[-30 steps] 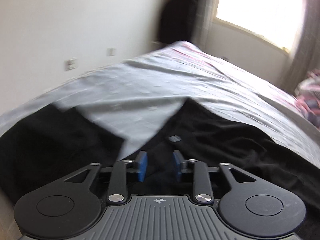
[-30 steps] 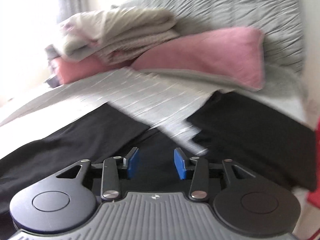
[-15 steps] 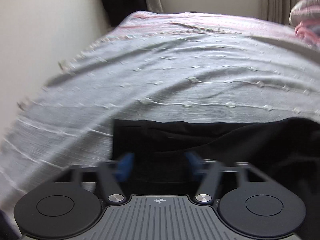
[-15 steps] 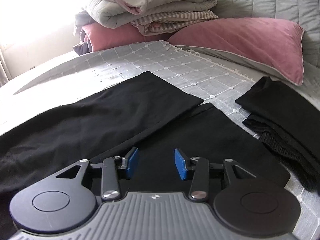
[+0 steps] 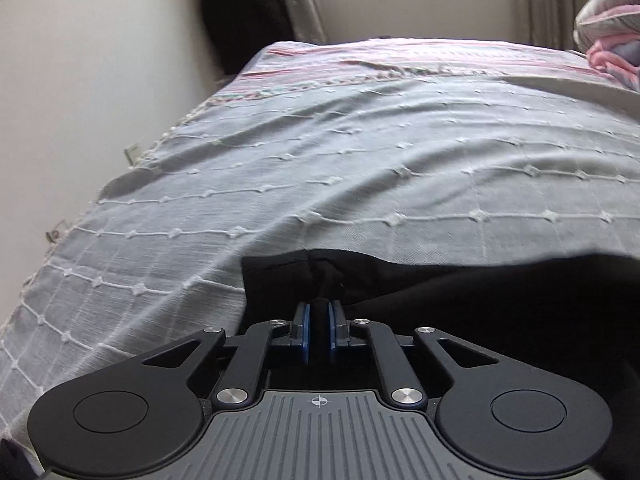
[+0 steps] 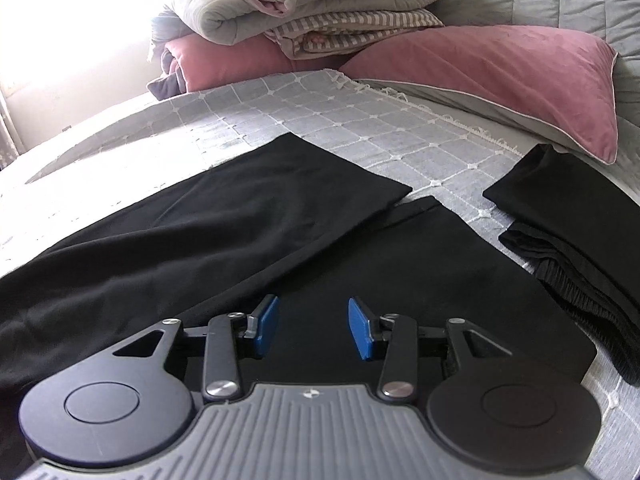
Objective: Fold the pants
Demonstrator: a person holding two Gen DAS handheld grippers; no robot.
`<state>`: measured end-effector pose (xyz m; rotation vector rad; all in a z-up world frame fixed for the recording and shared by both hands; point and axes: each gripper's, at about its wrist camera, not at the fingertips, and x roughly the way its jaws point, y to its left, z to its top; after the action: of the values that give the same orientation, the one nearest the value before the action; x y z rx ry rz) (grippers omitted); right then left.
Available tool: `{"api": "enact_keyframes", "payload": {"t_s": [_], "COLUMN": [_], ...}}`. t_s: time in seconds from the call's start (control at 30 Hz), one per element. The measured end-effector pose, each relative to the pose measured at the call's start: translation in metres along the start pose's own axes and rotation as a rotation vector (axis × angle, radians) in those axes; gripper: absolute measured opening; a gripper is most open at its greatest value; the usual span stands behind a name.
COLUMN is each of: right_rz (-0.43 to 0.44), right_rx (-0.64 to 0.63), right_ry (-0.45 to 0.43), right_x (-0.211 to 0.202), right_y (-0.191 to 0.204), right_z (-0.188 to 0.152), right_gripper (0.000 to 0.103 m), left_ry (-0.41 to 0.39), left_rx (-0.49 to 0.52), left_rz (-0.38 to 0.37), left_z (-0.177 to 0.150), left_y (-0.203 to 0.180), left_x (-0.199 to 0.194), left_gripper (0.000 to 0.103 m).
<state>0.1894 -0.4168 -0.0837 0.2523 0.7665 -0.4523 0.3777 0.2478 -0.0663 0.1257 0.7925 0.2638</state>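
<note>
Black pants (image 6: 224, 216) lie spread on the grey bedspread, both legs reaching toward the pillows; the nearer leg (image 6: 420, 264) passes under my right gripper (image 6: 313, 316). That gripper is open just above the cloth, nothing between its blue pads. In the left wrist view the pants' edge (image 5: 440, 292) lies across the bottom. My left gripper (image 5: 319, 308) is shut on a bunched fold of this black fabric near its left corner, the pads almost together.
A second black garment (image 6: 568, 216) lies folded at the right. Pink pillows (image 6: 500, 68) and stacked blankets (image 6: 304, 4) sit at the bed's head. The bedspread (image 5: 360, 168) stretches ahead of the left gripper, a wall (image 5: 80, 80) at its left.
The left gripper swung to the pants' edge and lowered, and its jaws closed on the black fabric. The right gripper dipped slightly toward the leg and stayed open.
</note>
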Motion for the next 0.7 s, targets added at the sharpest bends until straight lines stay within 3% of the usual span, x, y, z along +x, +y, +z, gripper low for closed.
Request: {"api": "enact_keyframes", "payload": {"t_s": [0.13,0.2,0.27,0.5,0.7], "right_rz": [-0.007,-0.009,-0.011,-0.03,-0.019], "right_rx": [0.008,0.012,0.007,-0.034,-0.038], "right_ry": [0.006,0.005,0.006,0.028,0.07], "right_x": [0.003,0.003,0.003,0.011,0.021], "right_y": [-0.002,-0.003,-0.003,-0.003,0.001], "right_z": [0.001,0.002,0.002,0.0,-0.004], "right_gripper": [0.068,0.068,0.068,0.068,0.069], "left_ry": [-0.007,-0.029,-0.062,-0.086,-0.111], "left_rx": [-0.01,-0.012,-0.008,-0.005,0.043], "left_rz": [-0.031,-0.042,-0.038,-0.061,-0.204], "left_z": [0.004,0.01,0.013,0.013,0.01], "left_y": [0.012,0.022,0.032,0.065,0.058], "left_x": [-0.006,-0.015,-0.023,-0.037,-0.043], "left_gripper": [0.027,0.049,0.064,0.063,0.068]}}
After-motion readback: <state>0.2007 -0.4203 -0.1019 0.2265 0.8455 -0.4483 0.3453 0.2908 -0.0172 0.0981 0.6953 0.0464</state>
